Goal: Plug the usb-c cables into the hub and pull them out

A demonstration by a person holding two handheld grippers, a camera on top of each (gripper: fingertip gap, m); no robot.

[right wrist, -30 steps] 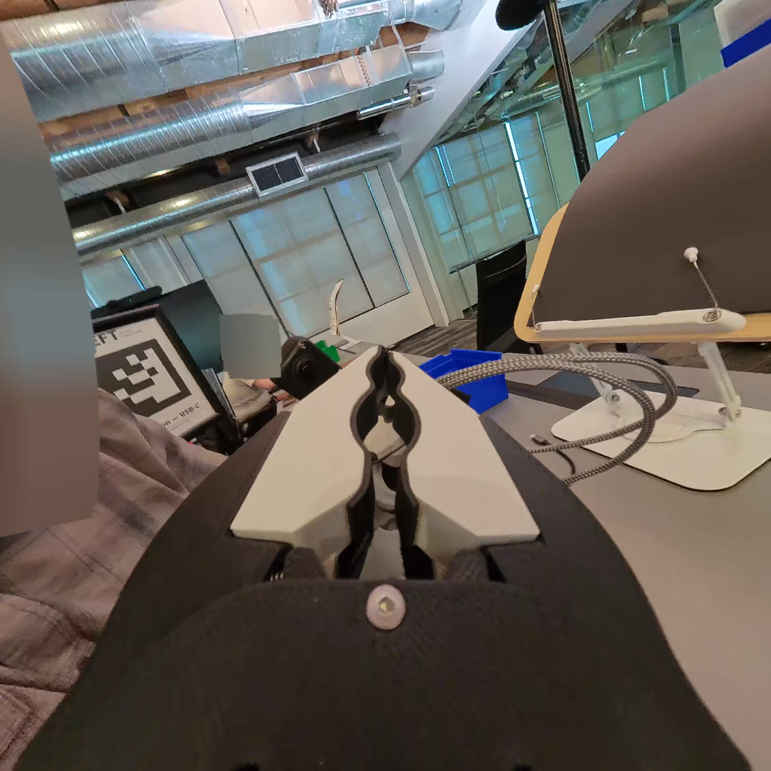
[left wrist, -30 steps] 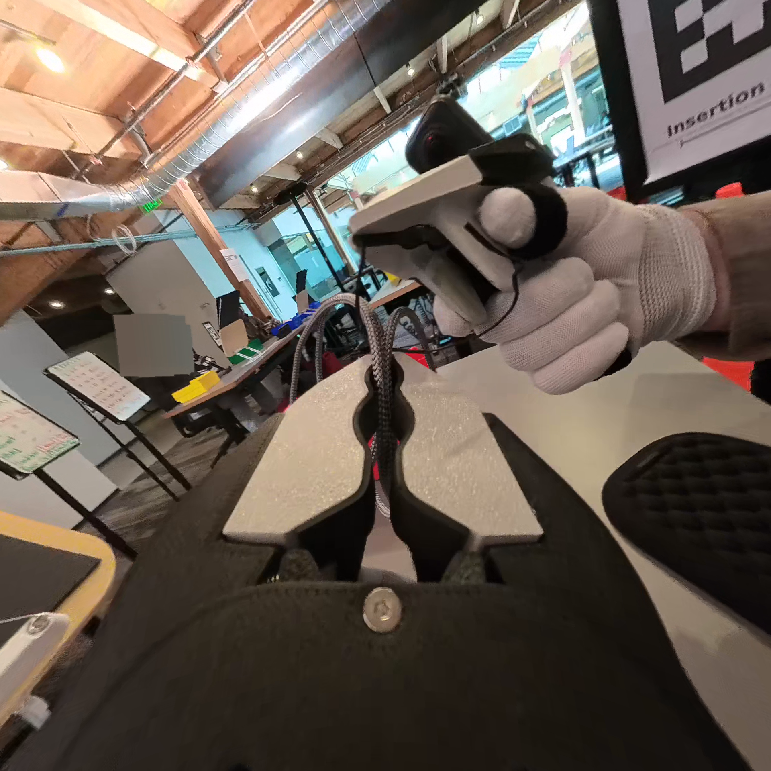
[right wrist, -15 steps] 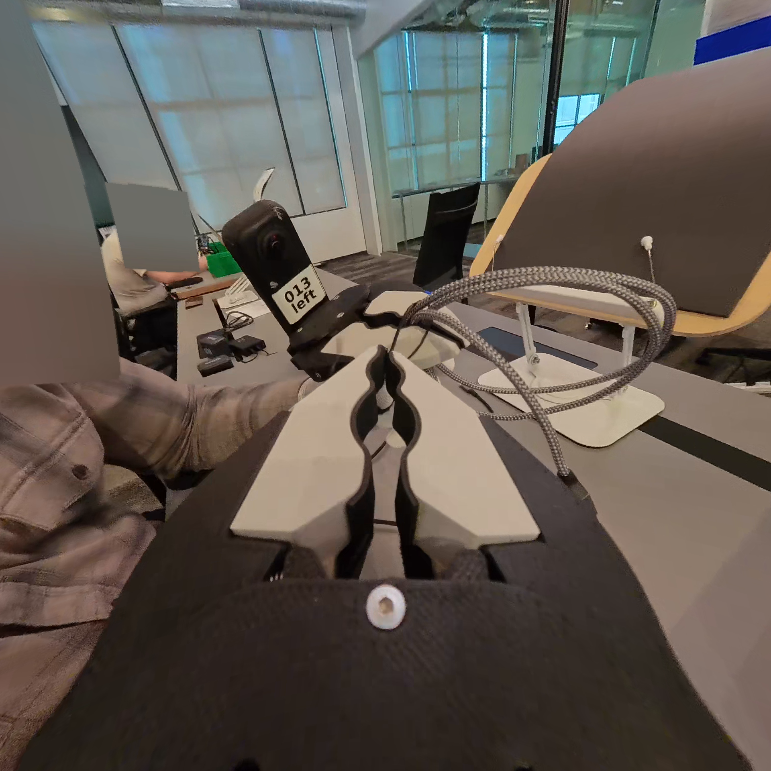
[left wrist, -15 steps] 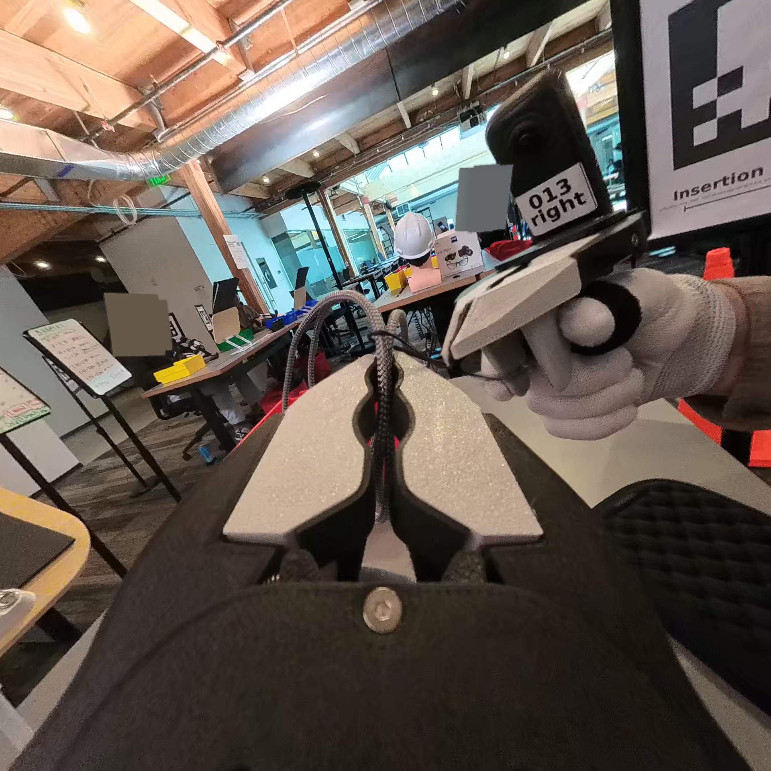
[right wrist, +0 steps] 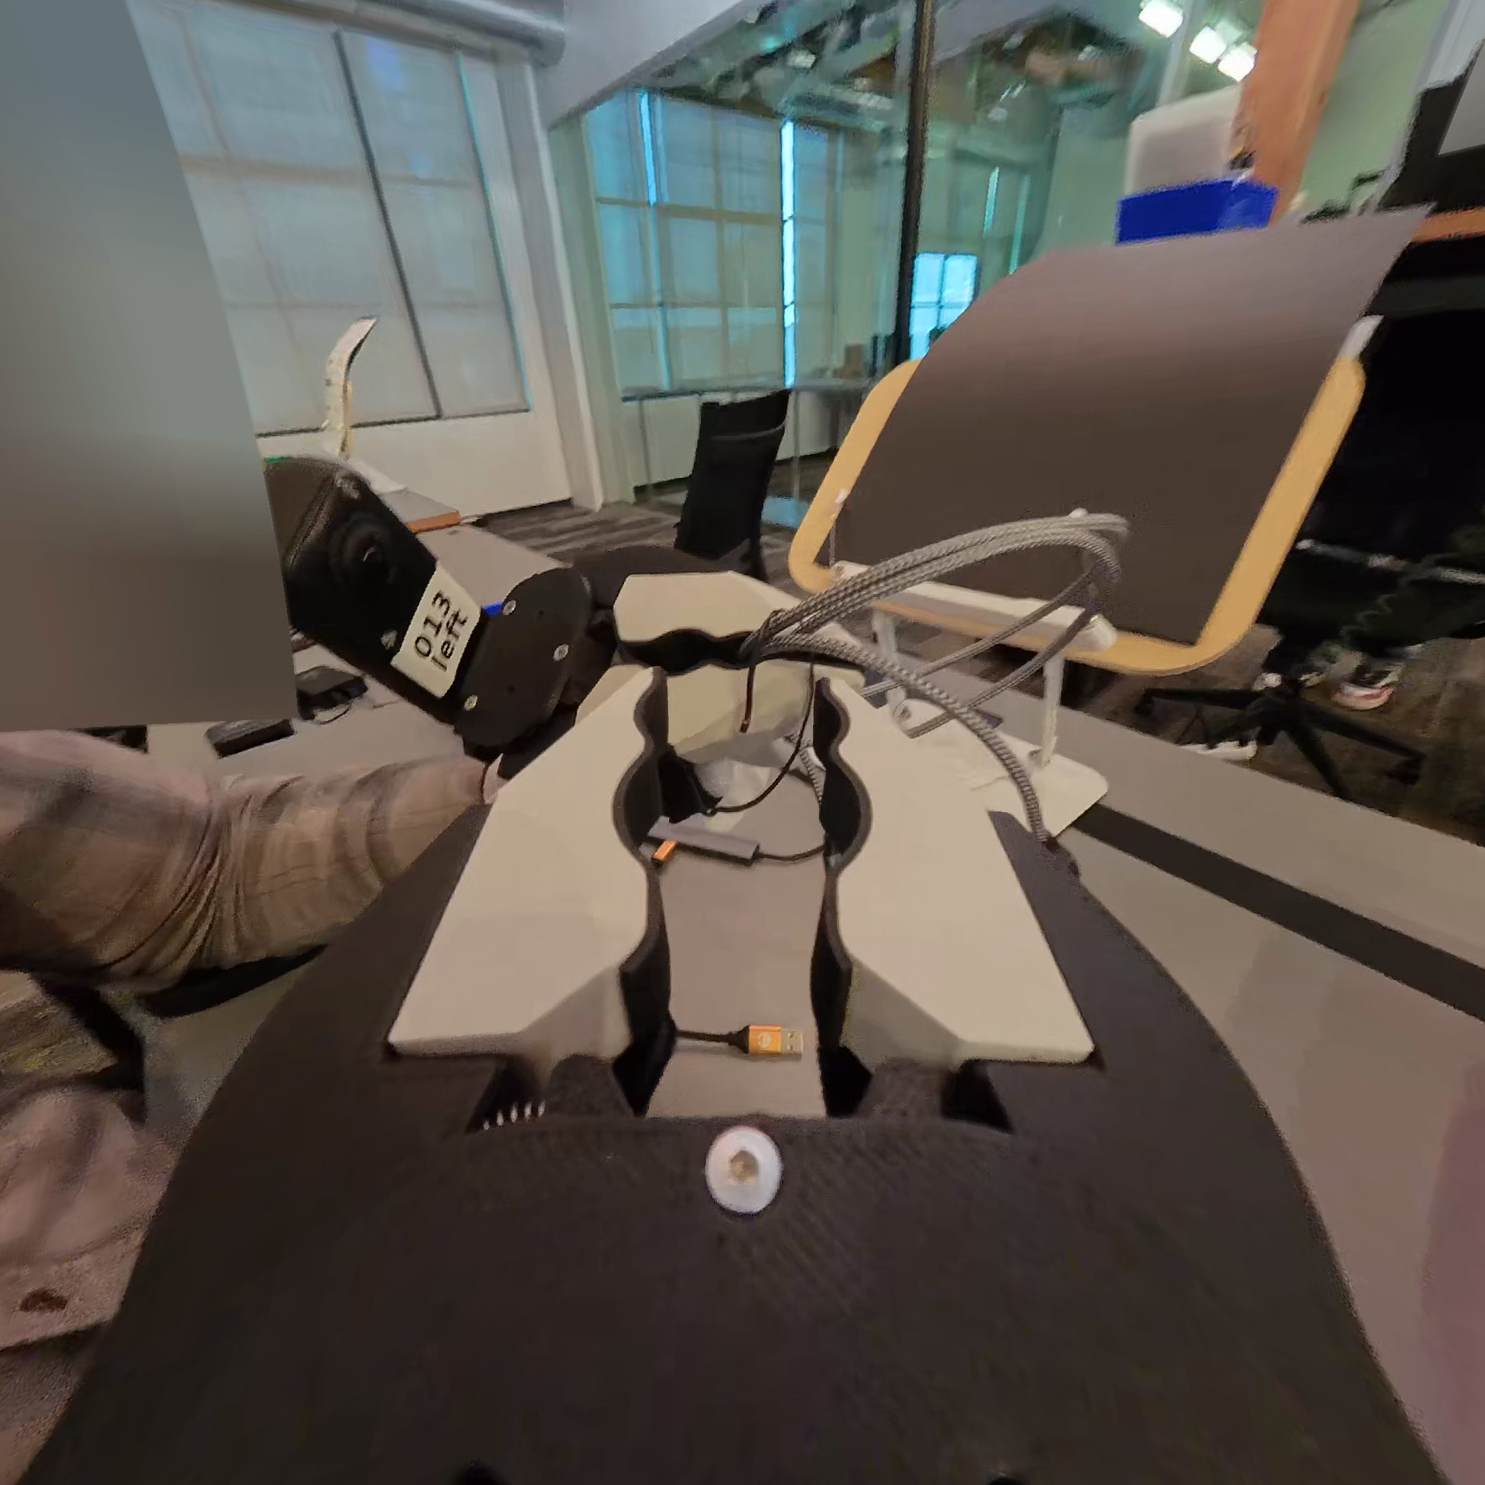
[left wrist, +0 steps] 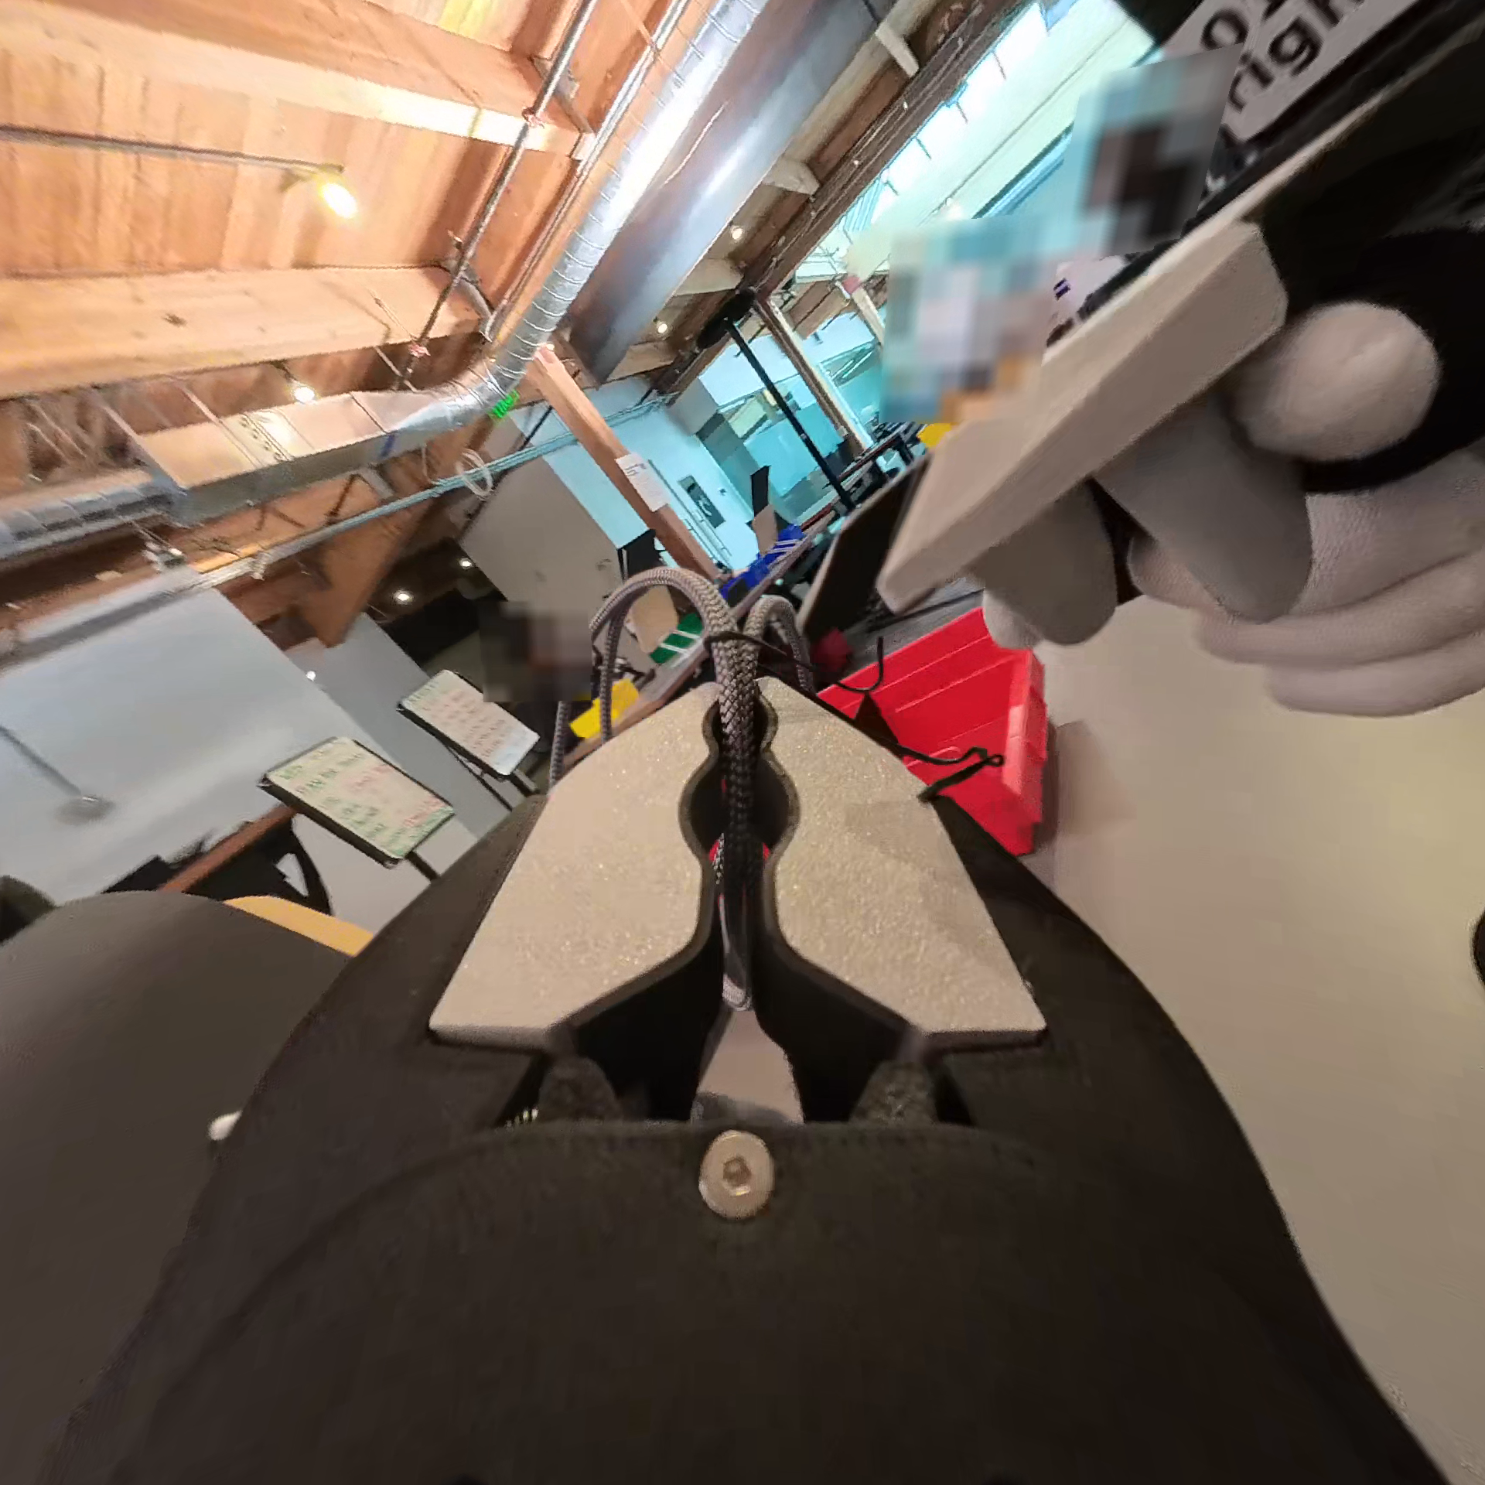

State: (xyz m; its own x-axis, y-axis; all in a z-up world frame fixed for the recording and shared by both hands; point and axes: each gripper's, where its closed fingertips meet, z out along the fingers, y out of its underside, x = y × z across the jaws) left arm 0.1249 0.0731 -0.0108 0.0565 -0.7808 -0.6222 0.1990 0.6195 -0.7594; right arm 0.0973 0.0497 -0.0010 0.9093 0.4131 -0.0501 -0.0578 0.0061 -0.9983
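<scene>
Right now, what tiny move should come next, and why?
Probably lower the open right hand-held gripper toward the hub on the table to steady it, because the left hand-held gripper already clamps the braided cable, unplugged.

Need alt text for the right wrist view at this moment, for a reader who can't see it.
The right tongs stand open above a grey table, framing a small grey hub and an orange USB plug lying on it. Just beyond, the left tongs are shut on a looped bundle of braided cables, with a tilted dark board on a white stand behind.
</scene>
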